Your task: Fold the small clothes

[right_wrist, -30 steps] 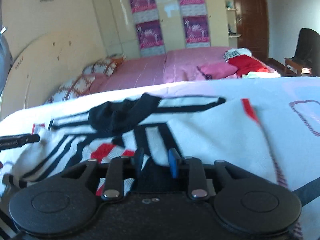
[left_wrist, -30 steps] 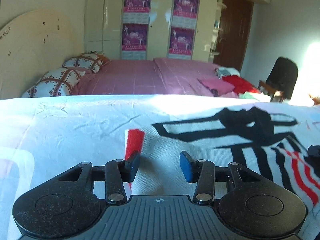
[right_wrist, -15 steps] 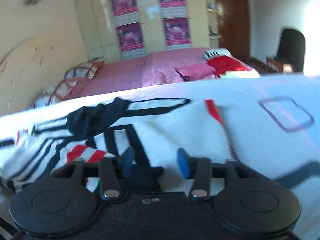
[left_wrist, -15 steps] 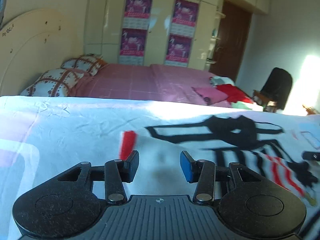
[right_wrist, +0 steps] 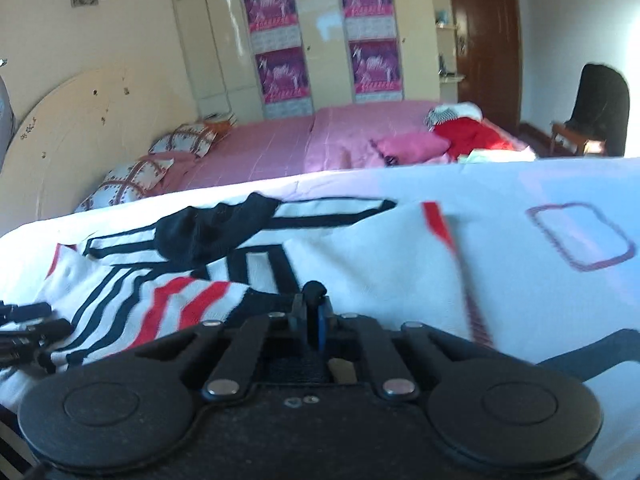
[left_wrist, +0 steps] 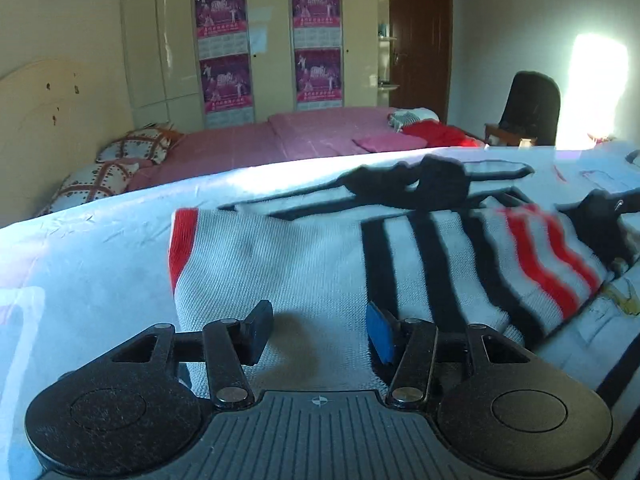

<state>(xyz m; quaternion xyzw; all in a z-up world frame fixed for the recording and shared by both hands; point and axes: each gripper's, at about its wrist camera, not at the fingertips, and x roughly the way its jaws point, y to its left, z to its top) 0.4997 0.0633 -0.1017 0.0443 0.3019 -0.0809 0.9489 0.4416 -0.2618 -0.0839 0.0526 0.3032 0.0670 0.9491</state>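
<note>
A white knit sweater [left_wrist: 304, 264] with black and red stripes lies spread on a white printed sheet [left_wrist: 80, 248]. It also shows in the right wrist view [right_wrist: 360, 256]. My left gripper [left_wrist: 318, 330] is open and empty, low over the sweater's near hem, fingers on either side of plain white knit. My right gripper [right_wrist: 313, 316] is shut on a black edge of the sweater [right_wrist: 314, 290], a small fold of it sticking up between the fingers. The right gripper also shows at the right of the left wrist view [left_wrist: 600, 210].
Beyond the sheet lies a pink bed [left_wrist: 280, 140] with patterned pillows [left_wrist: 104, 176] and a pile of red and pink clothes [right_wrist: 460, 136]. A dark chair [left_wrist: 528, 108] stands at the right wall. Wardrobe doors with posters [left_wrist: 224, 48] fill the back.
My right gripper has closed from open onto the sweater's black edge. My left gripper has moved forward over the hem, staying open. The striped part has shifted and bunched toward the right gripper.
</note>
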